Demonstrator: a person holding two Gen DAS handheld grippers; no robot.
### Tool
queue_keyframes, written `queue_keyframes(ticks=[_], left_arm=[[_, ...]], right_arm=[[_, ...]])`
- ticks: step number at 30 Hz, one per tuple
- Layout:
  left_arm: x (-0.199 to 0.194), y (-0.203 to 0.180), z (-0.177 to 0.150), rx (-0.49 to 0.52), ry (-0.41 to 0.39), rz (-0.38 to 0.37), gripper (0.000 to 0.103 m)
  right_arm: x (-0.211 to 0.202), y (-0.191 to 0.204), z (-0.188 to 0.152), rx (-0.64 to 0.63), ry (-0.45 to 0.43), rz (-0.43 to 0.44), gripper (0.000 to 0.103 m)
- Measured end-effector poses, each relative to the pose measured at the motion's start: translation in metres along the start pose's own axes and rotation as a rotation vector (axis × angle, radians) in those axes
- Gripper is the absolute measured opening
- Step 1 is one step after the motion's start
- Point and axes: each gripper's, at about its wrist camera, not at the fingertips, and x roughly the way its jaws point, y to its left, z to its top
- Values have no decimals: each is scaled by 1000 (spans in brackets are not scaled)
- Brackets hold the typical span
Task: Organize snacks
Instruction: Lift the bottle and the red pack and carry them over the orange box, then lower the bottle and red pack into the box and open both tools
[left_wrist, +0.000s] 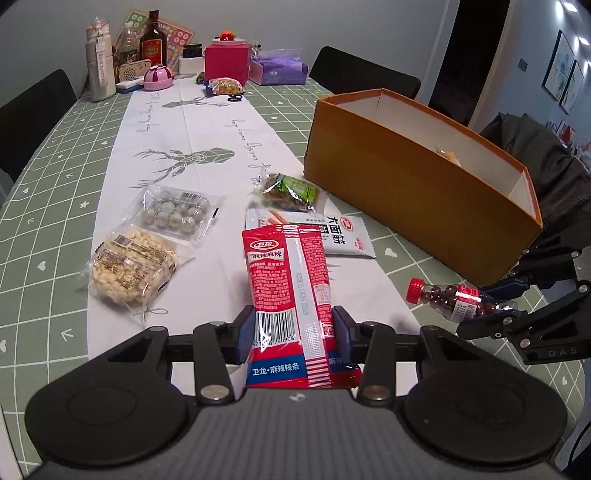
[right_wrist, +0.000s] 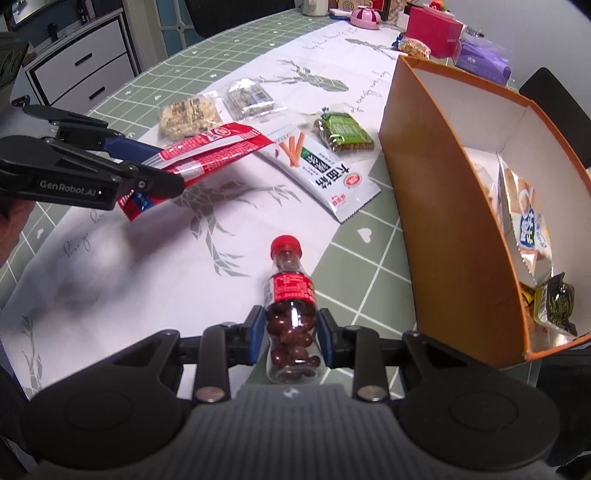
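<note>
From the left wrist camera, the left gripper (left_wrist: 294, 334) has its blue pads pressed on either side of a red snack packet (left_wrist: 291, 291), held by its lower end so the packet sticks out ahead of the fingers, above the white table runner (left_wrist: 207, 147). Ahead and to the left of it lie a bag of pale puffed snacks (left_wrist: 131, 267) and a clear pack of round sweets (left_wrist: 177, 214). Just beyond the packet's tip sit a white packet (left_wrist: 332, 230) and a green one (left_wrist: 290, 192). The orange box (left_wrist: 402, 184) stands ahead to the right (open top, white inside). At the far right the right gripper (left_wrist: 506, 302) carries a small bottle (left_wrist: 454, 299).

From the right wrist camera, the right gripper (right_wrist: 290, 338) is narrowed onto the small bottle (right_wrist: 291, 306), red cap pointing away, brown sweets inside. The orange box (right_wrist: 454, 221) is close on its right, with a few packets already in it. To its left the left gripper (right_wrist: 155, 177) grips the red snack packet (right_wrist: 214, 151) clear of the table.
</note>
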Motion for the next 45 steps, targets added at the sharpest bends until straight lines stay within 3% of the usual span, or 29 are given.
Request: queue_keyframes(ticks=[10,17,22,31,45], left_arm=[[-14,-22,25,91,-56,3,50],[-9,-55,71,126,-95,-8,50],[-2,-83,108,161,-129,-23,50],[26,-119,144,202,-141,-29,50],[93,-160,164,257,-62,6,50]], right_arm=[[-42,-11,16,20,-115,-16,29],[-82,-43,40,59,-206,-89,29],[-100,-87,50,150,-242,-146,29],[-89,-141,45,234,-215,-205,29],[-56,-189,49,324,-164,-259,29]])
